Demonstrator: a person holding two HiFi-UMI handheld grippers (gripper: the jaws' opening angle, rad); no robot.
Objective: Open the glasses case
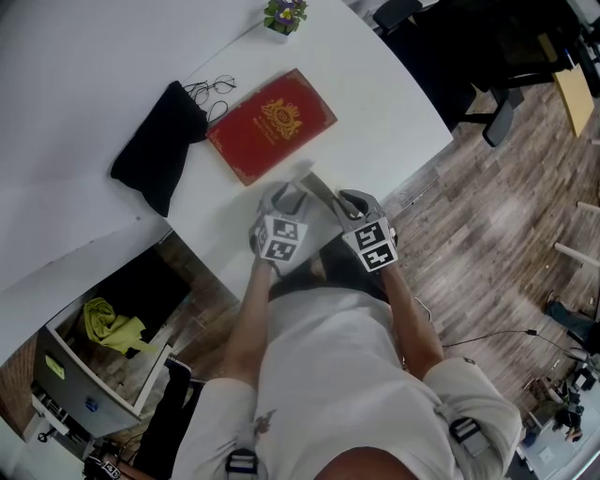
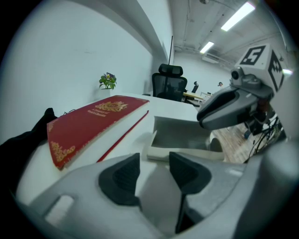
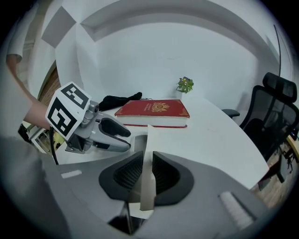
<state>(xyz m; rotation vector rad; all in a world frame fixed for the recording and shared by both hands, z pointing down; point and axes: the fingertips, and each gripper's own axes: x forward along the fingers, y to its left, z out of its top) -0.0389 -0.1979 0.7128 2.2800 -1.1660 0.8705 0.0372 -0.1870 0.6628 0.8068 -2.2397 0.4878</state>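
Observation:
The glasses case [image 1: 312, 186] is a pale grey-white box near the front edge of the white table [image 1: 394, 103], between my two grippers. In the left gripper view its tray [image 2: 184, 137] stands open and looks bare inside. My left gripper [image 1: 281, 197] [image 2: 152, 175] is shut on the case's near end, with white material filling the gap between its pads. My right gripper [image 1: 353, 200] [image 3: 147, 172] is shut on the case's thin lid flap [image 3: 148, 140], which stands upright on edge between the pads. The two grippers are close together, almost touching.
A red book with gold print [image 1: 272, 124] lies just beyond the case. Further left are a black pouch [image 1: 159, 145] and a pair of wire glasses [image 1: 211, 91]. A small potted plant [image 1: 284, 16] stands at the back. A black office chair [image 1: 497, 56] is off the table's right side.

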